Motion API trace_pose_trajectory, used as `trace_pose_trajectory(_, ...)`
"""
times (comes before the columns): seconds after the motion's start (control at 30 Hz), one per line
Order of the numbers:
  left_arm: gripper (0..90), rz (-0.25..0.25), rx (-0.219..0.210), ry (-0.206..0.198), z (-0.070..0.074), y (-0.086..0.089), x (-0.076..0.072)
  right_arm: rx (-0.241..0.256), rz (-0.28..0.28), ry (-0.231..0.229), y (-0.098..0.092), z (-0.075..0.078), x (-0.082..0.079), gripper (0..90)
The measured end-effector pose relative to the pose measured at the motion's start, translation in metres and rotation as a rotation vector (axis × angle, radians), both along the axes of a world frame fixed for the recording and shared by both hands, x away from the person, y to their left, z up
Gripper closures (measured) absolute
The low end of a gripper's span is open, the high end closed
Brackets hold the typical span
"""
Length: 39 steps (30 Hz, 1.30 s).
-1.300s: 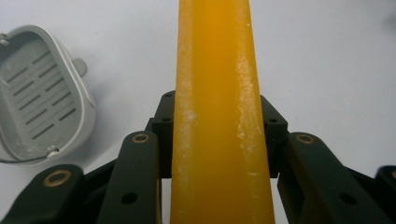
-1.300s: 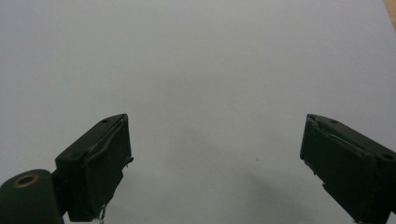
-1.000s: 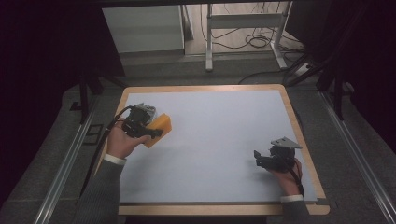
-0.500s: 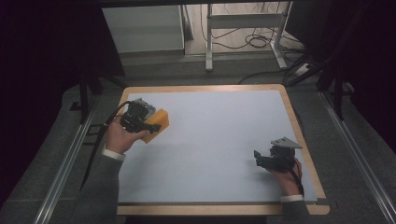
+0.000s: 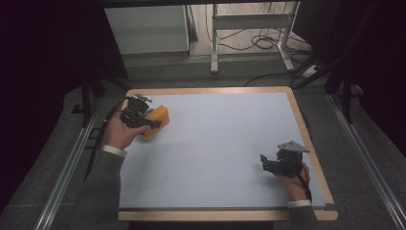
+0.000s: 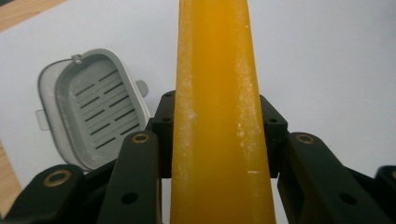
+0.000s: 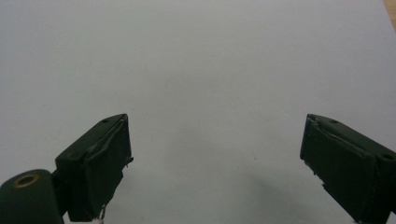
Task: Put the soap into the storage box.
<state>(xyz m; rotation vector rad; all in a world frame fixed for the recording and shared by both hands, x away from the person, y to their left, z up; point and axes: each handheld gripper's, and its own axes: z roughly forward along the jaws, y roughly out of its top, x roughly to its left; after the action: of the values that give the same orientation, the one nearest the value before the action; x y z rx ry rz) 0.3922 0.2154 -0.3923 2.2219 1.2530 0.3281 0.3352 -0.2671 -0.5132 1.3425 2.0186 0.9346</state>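
While the left tool (image 6: 219, 154) grips the orange block (image 6: 217, 116), a grey dish (image 6: 88, 109) lies beside.

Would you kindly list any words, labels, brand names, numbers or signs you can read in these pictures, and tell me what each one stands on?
None: no readable text shows in these pictures.
Yellow bar, held in the left gripper: plain, only whitish scuffs.
Grey slotted dish: no marking that I can make out.
Right gripper and the white table top: no lettering.
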Motion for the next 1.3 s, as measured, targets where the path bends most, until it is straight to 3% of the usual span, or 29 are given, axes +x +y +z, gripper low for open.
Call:
trace_pose_trajectory(0.1,61.1,0.007,0.011,-0.01,0.003,0.0,0.0,-0.001,0.001,-0.002,0.0,0.0,0.0,8.6)
trace_pose_trajectory(0.5,61.0,0.032,-0.01,-0.005,0.008,0.006,0.012,0.002,-0.002,-0.004,-0.001,0.001,0.0,8.6)
trace_pose_trajectory(1.3,61.0,0.127,-0.011,0.066,-0.015,0.026,0.049,0.0,-0.006,-0.003,-0.001,0.0,0.0,8.6)
